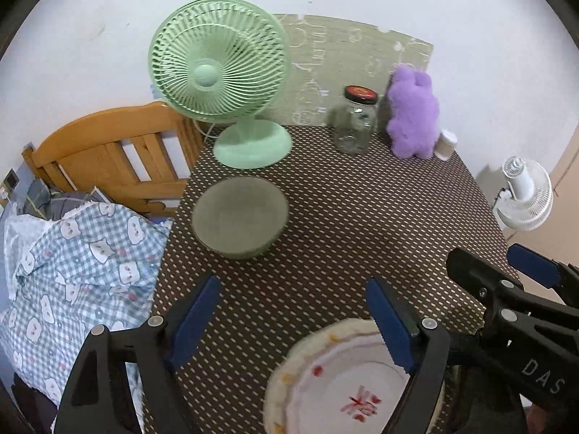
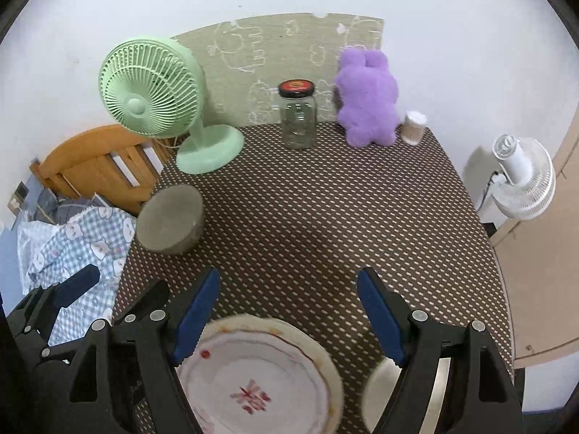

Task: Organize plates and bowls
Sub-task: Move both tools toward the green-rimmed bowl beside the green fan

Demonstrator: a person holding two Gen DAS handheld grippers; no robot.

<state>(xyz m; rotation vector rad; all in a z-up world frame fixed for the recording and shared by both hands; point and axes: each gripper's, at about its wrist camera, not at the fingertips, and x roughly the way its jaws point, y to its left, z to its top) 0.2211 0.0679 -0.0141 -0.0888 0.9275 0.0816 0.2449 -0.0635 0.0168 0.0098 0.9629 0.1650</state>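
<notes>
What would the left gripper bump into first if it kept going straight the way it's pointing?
Probably just the dotted tablecloth. The left gripper is open and aims at bare cloth between the grey bowl and the plate. Depth is hard to judge.

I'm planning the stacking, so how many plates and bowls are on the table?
3: a grey-green bowl at the left edge; a patterned plate at the near edge; a pale dish right of it, partly hidden by the right tongs.
</notes>
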